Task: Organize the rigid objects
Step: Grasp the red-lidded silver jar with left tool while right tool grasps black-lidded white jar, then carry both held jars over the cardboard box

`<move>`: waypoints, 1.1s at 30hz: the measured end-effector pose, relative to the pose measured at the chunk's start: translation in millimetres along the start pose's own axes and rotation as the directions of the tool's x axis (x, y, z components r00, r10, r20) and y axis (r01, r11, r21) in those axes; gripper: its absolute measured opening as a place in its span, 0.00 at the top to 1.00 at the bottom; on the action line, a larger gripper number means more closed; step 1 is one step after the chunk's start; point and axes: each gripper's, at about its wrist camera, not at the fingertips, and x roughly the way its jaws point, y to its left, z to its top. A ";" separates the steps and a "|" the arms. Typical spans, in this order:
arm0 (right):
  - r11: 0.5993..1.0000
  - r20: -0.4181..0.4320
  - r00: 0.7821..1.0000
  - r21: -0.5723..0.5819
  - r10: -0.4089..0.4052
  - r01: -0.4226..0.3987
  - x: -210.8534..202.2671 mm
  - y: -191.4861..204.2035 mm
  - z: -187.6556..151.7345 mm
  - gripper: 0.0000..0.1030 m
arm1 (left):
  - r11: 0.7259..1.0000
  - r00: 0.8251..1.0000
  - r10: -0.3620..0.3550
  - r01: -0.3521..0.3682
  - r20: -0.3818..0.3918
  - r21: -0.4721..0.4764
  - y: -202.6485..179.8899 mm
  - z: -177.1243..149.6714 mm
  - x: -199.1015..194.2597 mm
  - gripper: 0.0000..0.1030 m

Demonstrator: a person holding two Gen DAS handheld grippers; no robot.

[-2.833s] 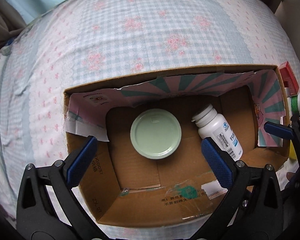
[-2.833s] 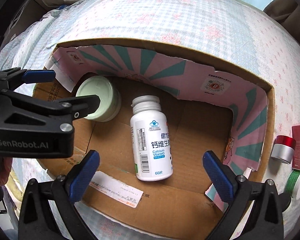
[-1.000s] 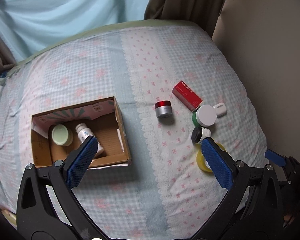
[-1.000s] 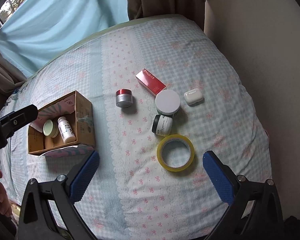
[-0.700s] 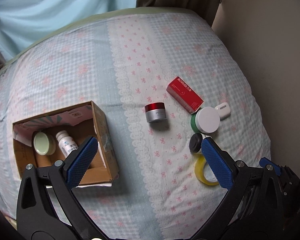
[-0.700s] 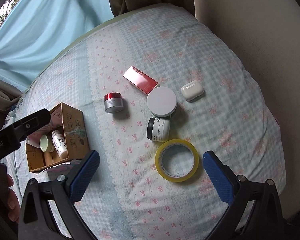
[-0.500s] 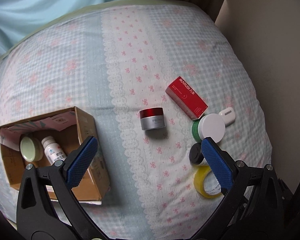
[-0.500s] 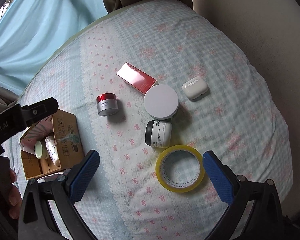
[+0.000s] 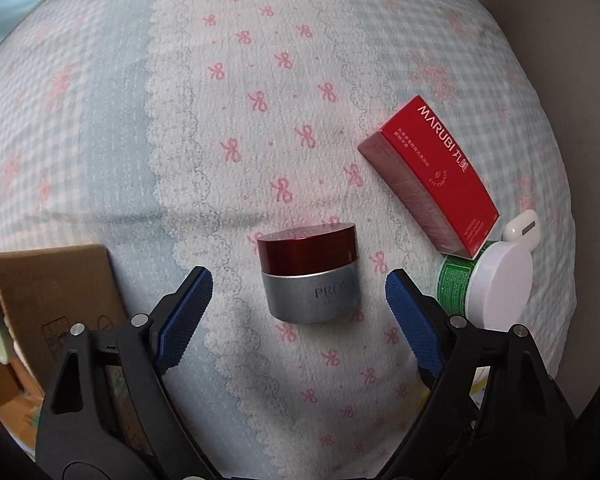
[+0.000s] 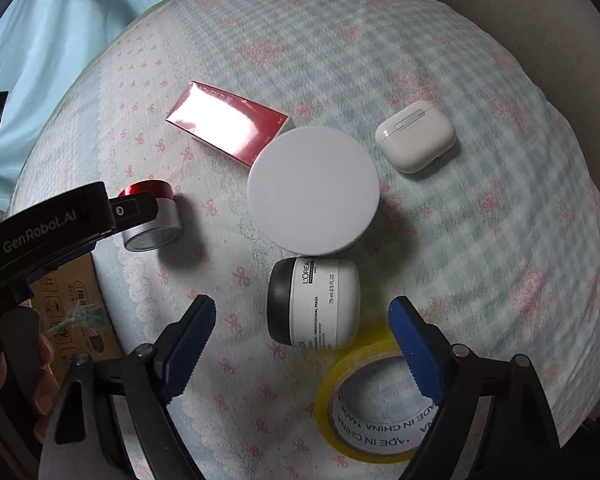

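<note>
both grippers have dropped much closer to the bed (image 9: 100, 128) than half a second ago. left gripper (image 9: 299, 303) is spread wide and empty, its blue pads flanking the red-lidded silver cream jar (image 9: 310, 274) without touching. right gripper (image 10: 302, 332) is likewise wide open and empty, with the l'oréal mask jar (image 10: 314, 304) lying on its side between its fingertips, against the yellow tape roll (image 10: 364, 404). cardboard box (image 9: 56, 300) sits left of the cream jar.

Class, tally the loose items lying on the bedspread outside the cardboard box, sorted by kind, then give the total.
Jars: 3 – red-lidded jar, white-lidded green jar, L'Oreal jar
Boxes: 1 – red box
Earbud cases: 1 – white case
Tape rolls: 1 – yellow tape
Total: 6
</note>
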 end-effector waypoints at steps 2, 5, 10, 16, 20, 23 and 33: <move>1.000 -0.010 1.000 0.008 -0.014 0.014 9.3 -0.2 1.5 0.20 | 1.000 1.000 -0.002 0.002 -0.011 -0.007 2.0 2.3 9.3 0.17; 1.000 -0.035 0.999 0.007 -0.026 0.026 21.1 0.0 1.8 0.28 | 1.000 0.999 0.008 -0.009 -0.032 -0.005 2.2 3.4 21.2 0.23; 0.998 -0.050 0.997 0.006 -0.058 0.058 29.3 -0.1 1.1 0.39 | 0.999 0.998 -0.018 0.016 -0.054 -0.033 0.2 4.5 35.1 0.33; 0.998 -0.055 0.996 -0.012 -0.065 0.065 33.6 2.2 -1.4 0.55 | 1.000 0.998 -0.022 0.021 -0.056 -0.019 -11.9 8.4 38.2 0.48; 0.998 -0.058 0.997 -0.008 -0.059 0.059 34.7 5.9 0.9 0.55 | 1.000 0.999 -0.021 0.020 -0.045 -0.019 -10.8 6.3 34.8 0.48; 0.999 -0.058 0.997 -0.007 -0.050 0.050 31.9 5.7 3.9 0.55 | 1.000 0.999 -0.020 0.019 -0.026 -0.021 -6.5 8.6 24.0 0.49; 1.000 -0.026 1.000 0.001 -0.006 0.006 -3.4 2.5 1.5 0.55 | 0.999 0.997 -0.031 0.032 0.075 -0.006 -1.9 3.1 -43.2 0.49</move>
